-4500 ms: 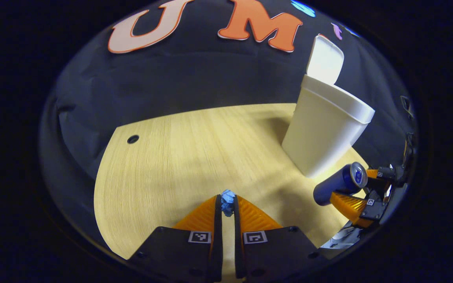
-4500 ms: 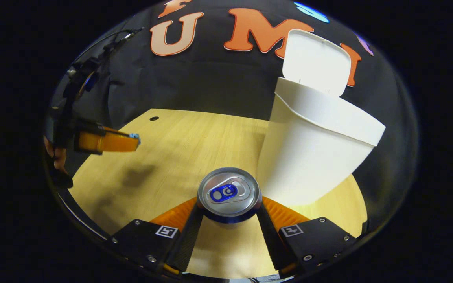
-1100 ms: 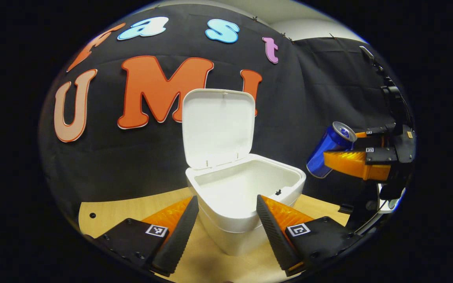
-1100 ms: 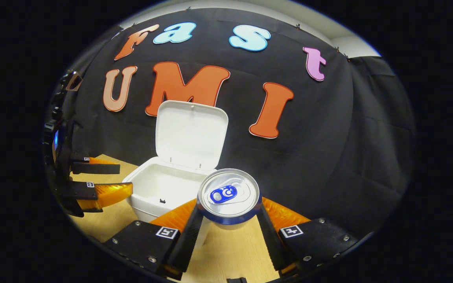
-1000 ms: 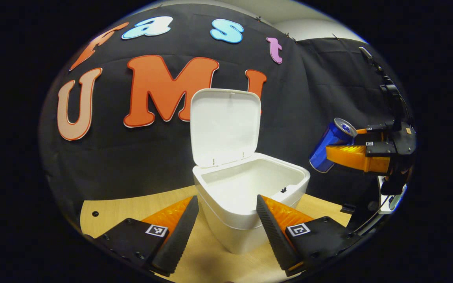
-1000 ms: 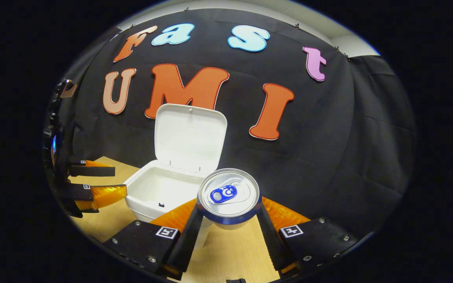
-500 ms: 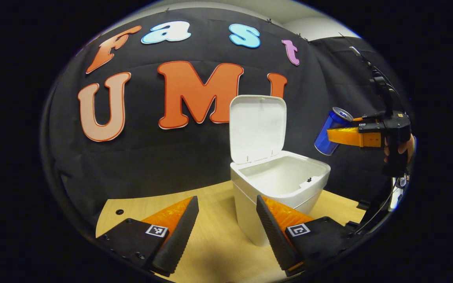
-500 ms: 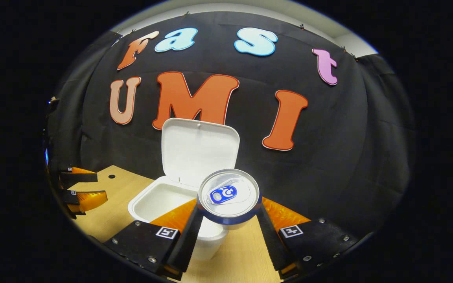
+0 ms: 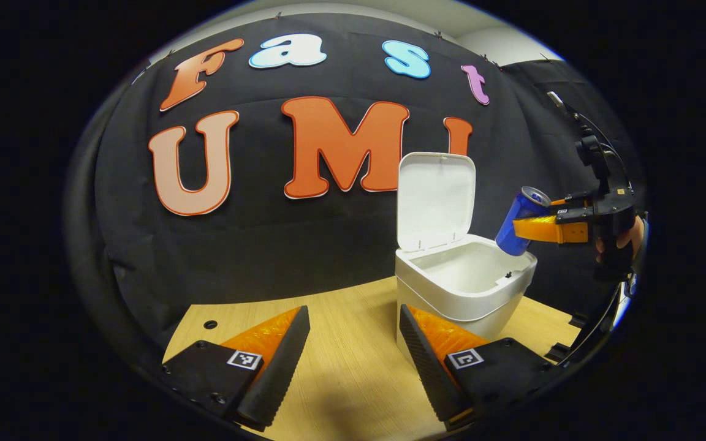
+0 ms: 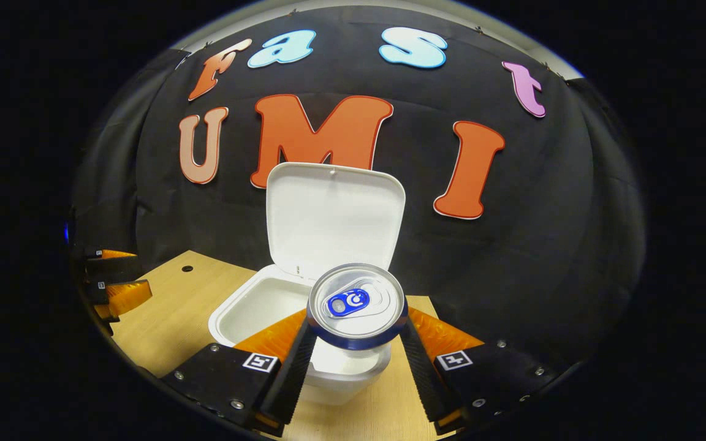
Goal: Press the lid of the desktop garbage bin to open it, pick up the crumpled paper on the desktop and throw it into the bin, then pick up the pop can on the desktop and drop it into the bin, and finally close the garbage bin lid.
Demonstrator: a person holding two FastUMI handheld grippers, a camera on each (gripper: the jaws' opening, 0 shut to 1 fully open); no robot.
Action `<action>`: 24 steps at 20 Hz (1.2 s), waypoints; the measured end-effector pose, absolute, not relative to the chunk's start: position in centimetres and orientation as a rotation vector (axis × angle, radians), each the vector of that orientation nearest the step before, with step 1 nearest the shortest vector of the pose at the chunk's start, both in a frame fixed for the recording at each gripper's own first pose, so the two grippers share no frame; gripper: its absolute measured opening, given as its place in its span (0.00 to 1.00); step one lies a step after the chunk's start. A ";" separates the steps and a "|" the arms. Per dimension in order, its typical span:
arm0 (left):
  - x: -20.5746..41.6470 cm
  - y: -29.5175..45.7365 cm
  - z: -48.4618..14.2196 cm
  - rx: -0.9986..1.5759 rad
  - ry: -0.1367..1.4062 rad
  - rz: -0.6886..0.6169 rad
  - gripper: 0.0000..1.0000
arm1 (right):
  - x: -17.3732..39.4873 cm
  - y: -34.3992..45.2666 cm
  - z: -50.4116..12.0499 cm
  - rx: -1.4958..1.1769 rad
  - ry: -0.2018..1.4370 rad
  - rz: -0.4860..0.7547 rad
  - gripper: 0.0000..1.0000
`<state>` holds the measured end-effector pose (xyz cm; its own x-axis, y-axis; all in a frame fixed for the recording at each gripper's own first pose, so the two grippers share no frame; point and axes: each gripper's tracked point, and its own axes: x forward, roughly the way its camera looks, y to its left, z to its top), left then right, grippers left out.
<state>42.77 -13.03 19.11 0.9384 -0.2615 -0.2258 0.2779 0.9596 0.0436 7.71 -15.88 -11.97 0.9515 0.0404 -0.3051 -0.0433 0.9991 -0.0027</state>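
Observation:
The white bin (image 9: 451,300) stands on the wooden desk (image 9: 341,367) with its lid (image 9: 436,199) upright and open. In the left gripper view my left gripper (image 9: 353,318) is open and empty, low over the desk to the left of the bin. My right gripper (image 10: 356,327) is shut on the blue pop can (image 10: 357,304), silver top toward the camera. From the left gripper view the pop can (image 9: 520,222) hangs tilted over the bin's right rim, held by the right gripper (image 9: 527,228). The bin (image 10: 255,309) sits just below and behind the can, its lid (image 10: 334,214) up. The crumpled paper is hidden.
A small round hole (image 9: 210,324) sits in the desk near its back left edge. A hand (image 9: 626,236) holds the right gripper at the far right. The left gripper (image 10: 117,278) shows at the left edge of the right gripper view, over the desk (image 10: 175,306).
The left gripper let go of the blue paper, opened and drew back left from the bin. The right gripper carried the can up and over the bin's rim.

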 end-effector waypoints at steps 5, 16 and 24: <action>42.8 -12.6 19.3 0.076 0.208 -0.268 0.94 | 7.4 -15.2 -13.8 -0.007 0.368 0.070 0.79; 42.6 -11.7 19.4 0.081 0.213 -0.248 0.94 | 7.6 -15.2 -16.6 -0.021 0.454 0.057 0.80; 42.7 -10.3 19.4 0.081 0.209 -0.222 0.94 | 8.5 -15.5 -14.6 -0.032 0.424 0.045 0.84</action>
